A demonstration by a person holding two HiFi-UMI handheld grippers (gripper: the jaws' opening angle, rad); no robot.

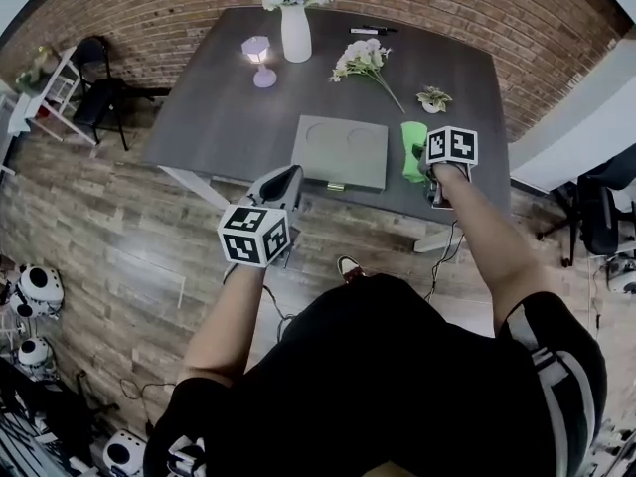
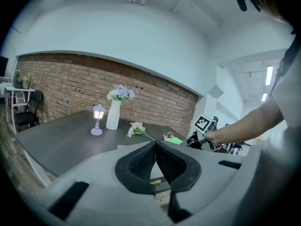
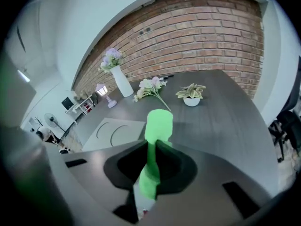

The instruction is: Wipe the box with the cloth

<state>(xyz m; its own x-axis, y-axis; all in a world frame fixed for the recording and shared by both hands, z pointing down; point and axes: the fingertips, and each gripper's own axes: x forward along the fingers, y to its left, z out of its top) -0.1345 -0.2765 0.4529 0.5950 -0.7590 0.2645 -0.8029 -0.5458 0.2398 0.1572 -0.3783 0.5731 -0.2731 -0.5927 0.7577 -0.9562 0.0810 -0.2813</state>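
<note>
A flat grey box point(image 1: 341, 151) with two round marks on its lid lies near the table's front edge; the same box point(image 3: 113, 131) shows left of the cloth in the right gripper view. A bright green cloth point(image 1: 413, 149) lies just right of it. My right gripper point(image 1: 434, 172) is shut on the near end of the green cloth point(image 3: 156, 135), which runs out ahead between the jaws. My left gripper point(image 1: 281, 189) hangs at the table's front edge, left of the box, jaws shut on nothing point(image 2: 155, 147).
On the dark table point(image 1: 229, 107) stand a white vase of flowers point(image 1: 295, 30), a small lit lamp point(image 1: 259, 60), a loose flower sprig point(image 1: 368, 63), a small potted plant point(image 1: 433, 98) and a pen point(image 1: 372, 31). Chairs point(image 1: 99, 92) stand at the left, a brick wall point(image 1: 149, 8) behind.
</note>
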